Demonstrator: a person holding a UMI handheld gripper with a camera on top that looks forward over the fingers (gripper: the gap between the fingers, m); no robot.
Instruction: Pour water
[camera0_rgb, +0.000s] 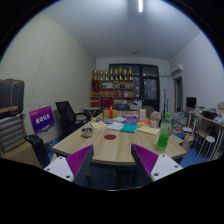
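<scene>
Dim room, ceiling strip light (140, 6) glaring, strong fisheye bending, soft detail.

Gripper (110, 163) raised above a meeting table (118, 146), fingers apart, nothing between them
Green bottle (164, 132) stands beyond the right finger (152, 162); office chairs (68, 118) ring the table; shelves (113, 88) line the far wall

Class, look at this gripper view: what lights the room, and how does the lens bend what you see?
In the gripper view, a ceiling strip light lights the room evenly; the wide lens bows the walls and the table into curves; the shelf at the back is too small to read; the open fingers show large below, nothing between them.
</scene>
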